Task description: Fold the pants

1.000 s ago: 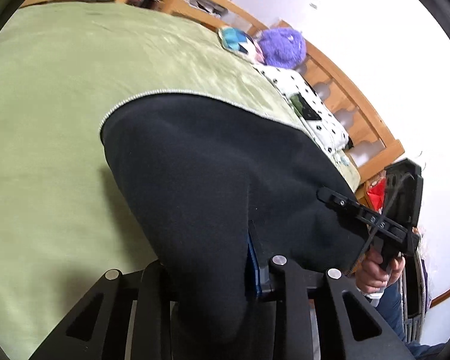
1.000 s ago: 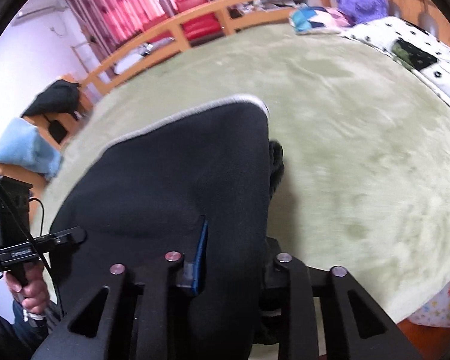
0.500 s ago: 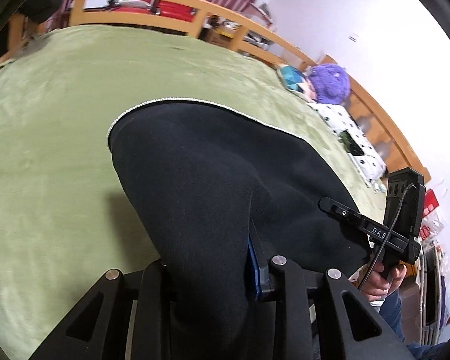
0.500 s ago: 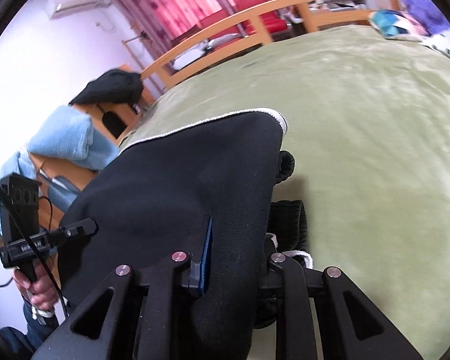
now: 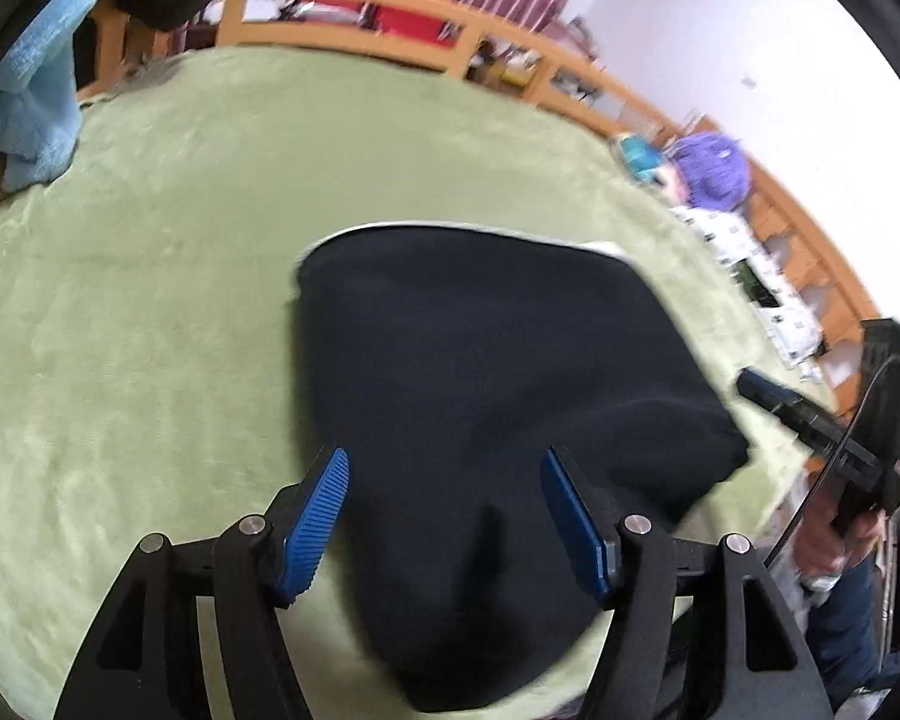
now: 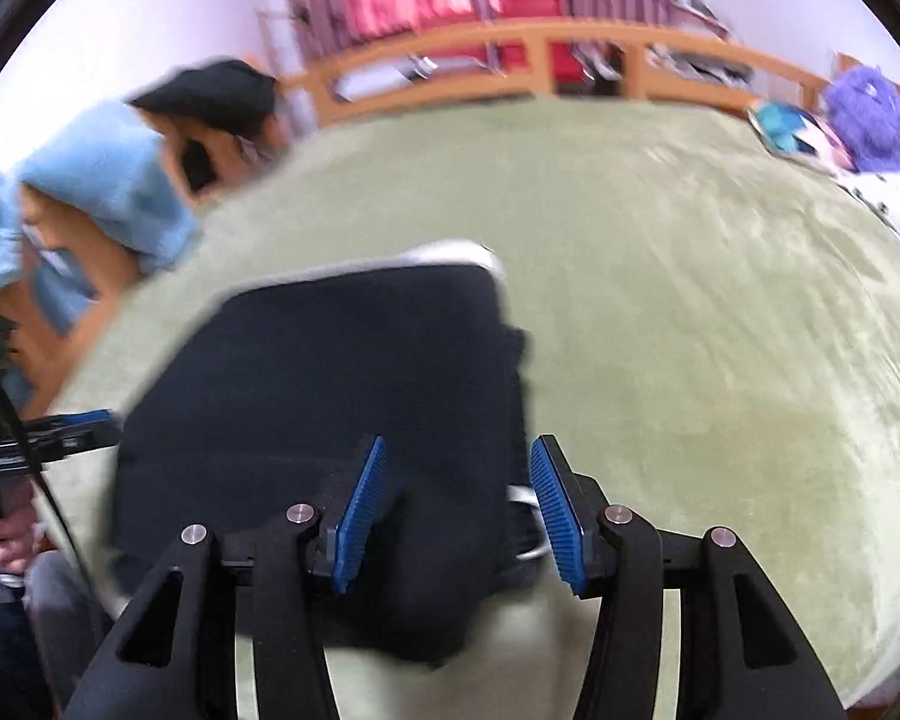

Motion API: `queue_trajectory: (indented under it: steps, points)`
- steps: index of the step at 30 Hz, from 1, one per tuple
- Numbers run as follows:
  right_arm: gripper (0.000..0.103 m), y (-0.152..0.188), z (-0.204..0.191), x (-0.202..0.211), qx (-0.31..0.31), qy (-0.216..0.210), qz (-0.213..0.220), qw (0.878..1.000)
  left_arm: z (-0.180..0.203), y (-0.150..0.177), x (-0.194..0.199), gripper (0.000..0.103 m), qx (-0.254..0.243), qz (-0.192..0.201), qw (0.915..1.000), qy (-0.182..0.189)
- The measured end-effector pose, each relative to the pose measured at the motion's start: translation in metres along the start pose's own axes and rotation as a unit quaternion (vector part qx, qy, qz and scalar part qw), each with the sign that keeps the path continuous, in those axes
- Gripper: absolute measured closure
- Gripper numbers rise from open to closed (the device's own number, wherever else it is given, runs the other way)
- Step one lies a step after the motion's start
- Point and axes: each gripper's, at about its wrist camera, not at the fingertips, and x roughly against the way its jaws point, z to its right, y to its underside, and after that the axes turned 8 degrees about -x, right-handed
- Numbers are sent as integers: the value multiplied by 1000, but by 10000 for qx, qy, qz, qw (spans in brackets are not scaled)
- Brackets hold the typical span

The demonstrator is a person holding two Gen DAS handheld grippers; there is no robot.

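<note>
Pants [image 5: 498, 372] lie folded on the bed [image 5: 150, 312]; both your hand-held grippers [image 5: 444, 516] [image 6: 456, 504] are spread, so regrip for another fold.

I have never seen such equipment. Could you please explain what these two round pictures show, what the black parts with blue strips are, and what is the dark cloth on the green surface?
No robot is here: a person holds one hand tool in each hand, and each tool carries a wide-angle camera looking forward along its two fingers. That explains the round pictures.

One picture comes from the left gripper, the other from the right gripper. The black parts with blue ribbed strips are the fingers of each tool. Both grippers are open and hold nothing.

The dark cloth is the black pants, folded and lying on a green blanket that covers a bed. The fingers stand on either side of the near edge of the pants without pinching it.

Each camera also sees the other tool at the picture's edge, for example the right one held in the person's hand.
</note>
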Motion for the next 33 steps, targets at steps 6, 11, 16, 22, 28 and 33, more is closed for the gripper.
queue_trajectory:
  steps: [6, 11, 16, 22, 28, 33]
  points:
    - [80, 52, -9, -36, 645, 122, -454, 9968, 24, 50, -36, 39, -286, -201, 9988, -350]
    - [102, 52, 23, -41, 308, -77, -475, 9984, 45, 55, -32, 39, -755, -207, 9938, -786]
    - [103, 55, 21, -38, 476, 60, -465, 9978, 47, 60, -25, 39, -848, -318, 9928, -780]
    - [93, 33, 18, -13, 657, 229, -309, 9971, 45, 52, 6, 37, -846, -386, 9937, -624]
    - [64, -45, 5, -21, 748, -18, 340, 9966, 9, -22, 1, 34, -266, 170, 9979, -566]
    - [73, -97, -12, -80, 861, -387, 94, 9955, -12, -82, -40, 34, 96, 362, 9989, -270]
